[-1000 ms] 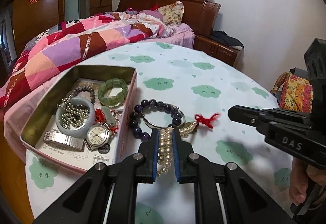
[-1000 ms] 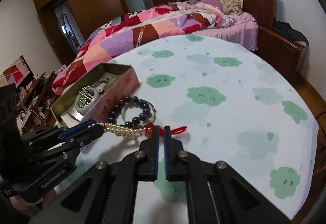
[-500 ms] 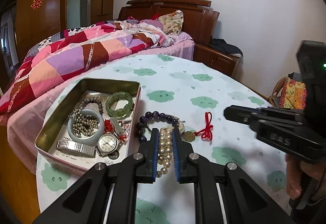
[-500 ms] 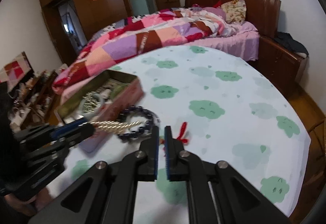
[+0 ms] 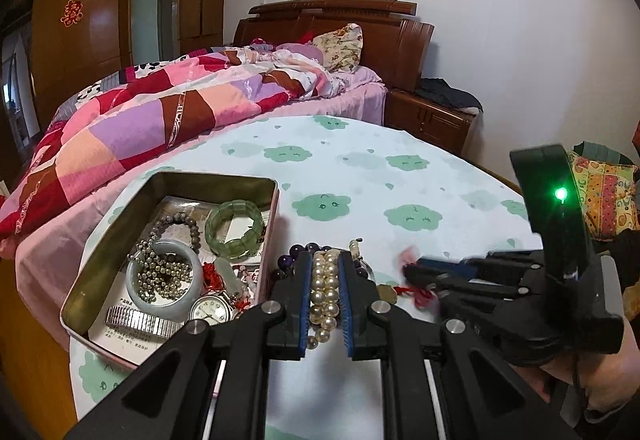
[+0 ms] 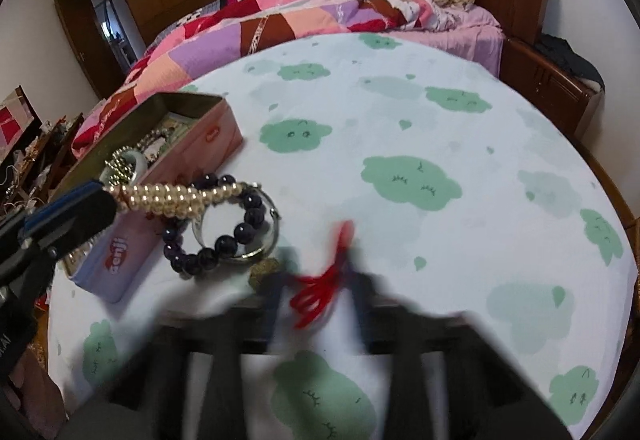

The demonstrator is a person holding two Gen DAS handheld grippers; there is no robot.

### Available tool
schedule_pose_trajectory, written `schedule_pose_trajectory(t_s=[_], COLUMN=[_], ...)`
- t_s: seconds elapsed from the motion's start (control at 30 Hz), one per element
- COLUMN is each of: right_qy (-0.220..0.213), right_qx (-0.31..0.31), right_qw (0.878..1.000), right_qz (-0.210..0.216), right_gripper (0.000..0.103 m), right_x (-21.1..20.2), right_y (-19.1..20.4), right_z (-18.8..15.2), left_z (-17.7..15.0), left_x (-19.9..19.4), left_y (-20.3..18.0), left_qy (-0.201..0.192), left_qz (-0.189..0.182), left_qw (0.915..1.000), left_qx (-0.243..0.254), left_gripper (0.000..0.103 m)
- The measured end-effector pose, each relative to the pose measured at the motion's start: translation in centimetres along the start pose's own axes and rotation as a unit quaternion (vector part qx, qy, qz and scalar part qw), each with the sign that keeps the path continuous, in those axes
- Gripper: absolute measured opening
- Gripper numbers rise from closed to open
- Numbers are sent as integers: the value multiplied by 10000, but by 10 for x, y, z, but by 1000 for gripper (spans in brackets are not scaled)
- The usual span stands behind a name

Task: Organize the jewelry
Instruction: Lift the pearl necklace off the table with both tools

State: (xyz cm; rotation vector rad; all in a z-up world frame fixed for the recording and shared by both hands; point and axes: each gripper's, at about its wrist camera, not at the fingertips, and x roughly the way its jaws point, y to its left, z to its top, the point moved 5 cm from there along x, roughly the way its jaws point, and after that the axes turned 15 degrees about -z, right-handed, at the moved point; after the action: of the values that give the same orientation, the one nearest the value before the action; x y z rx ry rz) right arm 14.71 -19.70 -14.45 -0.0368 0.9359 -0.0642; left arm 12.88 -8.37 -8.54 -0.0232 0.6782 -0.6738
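Left tongs (image 5: 324, 260) clamp one pearl strand (image 5: 323, 292); blurred right tongs (image 6: 316, 284) straddle one red tassel (image 6: 316, 290), spread apart.

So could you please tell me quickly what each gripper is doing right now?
Left gripper: jaws closed on the pearl bracelet.
Right gripper: blurred; jaws apart around the red knotted cord, grip cannot be told.

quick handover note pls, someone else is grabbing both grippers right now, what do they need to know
Left gripper: shut on the cream pearl bracelet, held above the table beside the tin.
Right gripper: blurred, jaws apart around the red knotted cord with its brass coin charm; not gripped.
On the cloud-print tablecloth: dark purple bead bracelet and silver bangle.
Done: rectangular metal tin already holds the green jade bracelet, watch and others.
Left: pearls, cord, beads, bangle into the tin.
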Motion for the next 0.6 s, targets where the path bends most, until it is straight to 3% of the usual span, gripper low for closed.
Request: schedule_pose_trajectory(t_s=[0.23, 0.5, 0.6], right_qy=[-360, -772, -743], right_qx=[-28, -85, -180], right_qw=[9993, 9968, 9970], right_qz=[64, 167, -66], right_gripper=[6, 6, 11], right_x=[-32, -71, -63], right_y=[-4, -5, -4], right_z=[0, 22, 26], left_z=[8, 26, 30], left_x=[-14, -44, -47], left_y=[2, 9, 10], left_qy=[-172, -438, -488], left_qz=[16, 95, 119], left_qw=[9998, 9990, 9987], left_qx=[24, -10, -20], left_gripper=[12, 12, 12])
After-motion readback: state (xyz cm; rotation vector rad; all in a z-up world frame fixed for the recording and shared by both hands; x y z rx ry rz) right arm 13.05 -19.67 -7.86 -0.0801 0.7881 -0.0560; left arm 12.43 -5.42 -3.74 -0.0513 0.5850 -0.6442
